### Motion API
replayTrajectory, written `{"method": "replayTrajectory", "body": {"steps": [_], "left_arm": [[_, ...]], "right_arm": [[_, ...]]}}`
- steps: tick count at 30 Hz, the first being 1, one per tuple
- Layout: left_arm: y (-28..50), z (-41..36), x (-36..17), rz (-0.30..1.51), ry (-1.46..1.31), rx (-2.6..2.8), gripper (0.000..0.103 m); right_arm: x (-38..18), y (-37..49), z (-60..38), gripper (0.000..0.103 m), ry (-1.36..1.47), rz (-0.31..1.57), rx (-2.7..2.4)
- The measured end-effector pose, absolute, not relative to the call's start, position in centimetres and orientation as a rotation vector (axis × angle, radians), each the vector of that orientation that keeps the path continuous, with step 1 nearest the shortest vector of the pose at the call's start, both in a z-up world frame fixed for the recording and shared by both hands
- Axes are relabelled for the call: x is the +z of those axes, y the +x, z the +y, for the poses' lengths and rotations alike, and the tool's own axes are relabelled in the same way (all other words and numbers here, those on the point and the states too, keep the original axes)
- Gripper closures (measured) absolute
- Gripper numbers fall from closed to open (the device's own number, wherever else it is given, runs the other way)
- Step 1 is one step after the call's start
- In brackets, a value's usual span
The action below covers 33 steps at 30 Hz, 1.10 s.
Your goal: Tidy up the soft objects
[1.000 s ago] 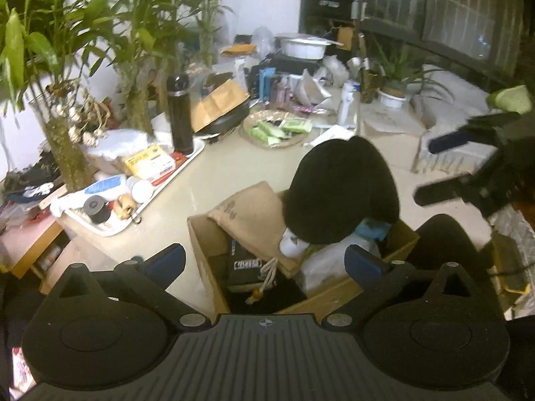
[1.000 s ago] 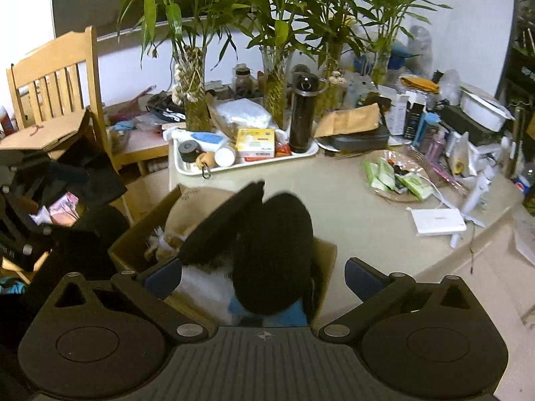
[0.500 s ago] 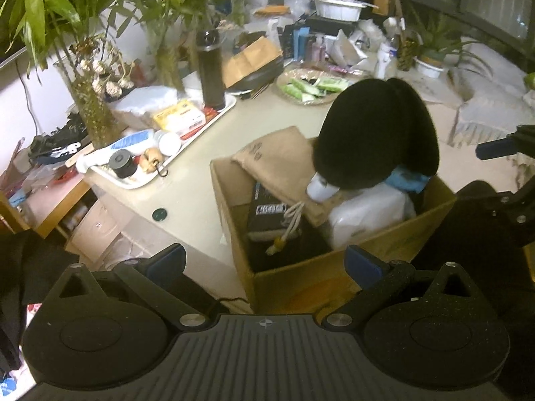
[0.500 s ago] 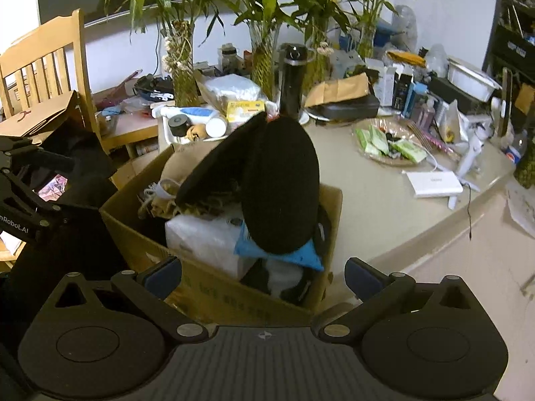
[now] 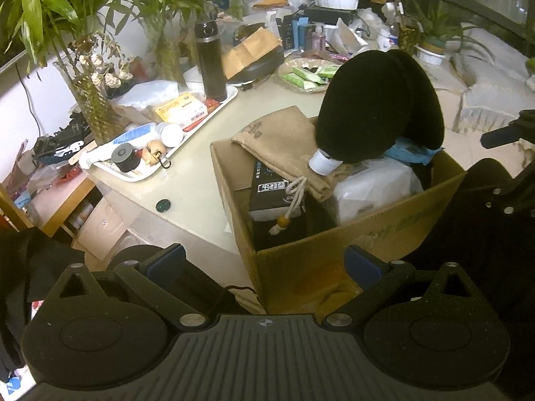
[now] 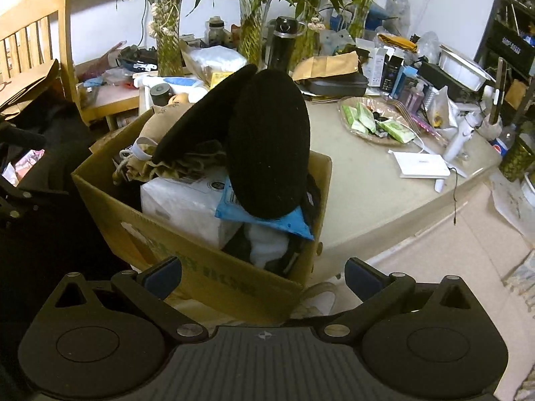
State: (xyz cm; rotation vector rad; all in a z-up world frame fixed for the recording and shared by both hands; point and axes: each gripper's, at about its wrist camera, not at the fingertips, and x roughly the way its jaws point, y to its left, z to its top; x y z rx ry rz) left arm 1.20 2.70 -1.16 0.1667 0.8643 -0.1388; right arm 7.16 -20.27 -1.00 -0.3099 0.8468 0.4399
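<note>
A cardboard box [image 5: 311, 260] [image 6: 187, 264] stands at the table's near edge, packed full. On top lean two black oval cushions [image 5: 374, 107] [image 6: 267, 140]. A tan drawstring bag [image 5: 284, 140], a white plastic-wrapped pack [image 5: 371, 187] [image 6: 184, 200], a blue packet [image 6: 287, 220] and a dark book-like box [image 5: 271, 193] fill the rest. My left gripper [image 5: 264, 264] is open and empty, hanging just in front of the box. My right gripper [image 6: 262, 272] is open and empty too, in front of the box's other side.
Behind the box the table [image 6: 367, 180] holds a white tray [image 5: 187, 147] of small items, a black flask [image 5: 210, 63], a plate of green packets [image 6: 374, 120] and vases with bamboo [image 6: 167, 33]. A wooden chair [image 6: 36, 33] stands left.
Both grippers have drawn back and down from the box, so it now appears farther ahead and more of its front wall shows. The box's contents have not moved.
</note>
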Motion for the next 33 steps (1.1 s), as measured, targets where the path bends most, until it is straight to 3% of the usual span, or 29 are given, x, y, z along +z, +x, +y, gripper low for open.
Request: {"method": "replayTrajectory", "body": {"steps": [33], "left_arm": [[1.31,2.8,-0.5,0.814,0.164,-0.149,0.0]], "right_arm": [[-0.53,7.22,-20.46,0.0,-0.307,0.83,0.446]]}}
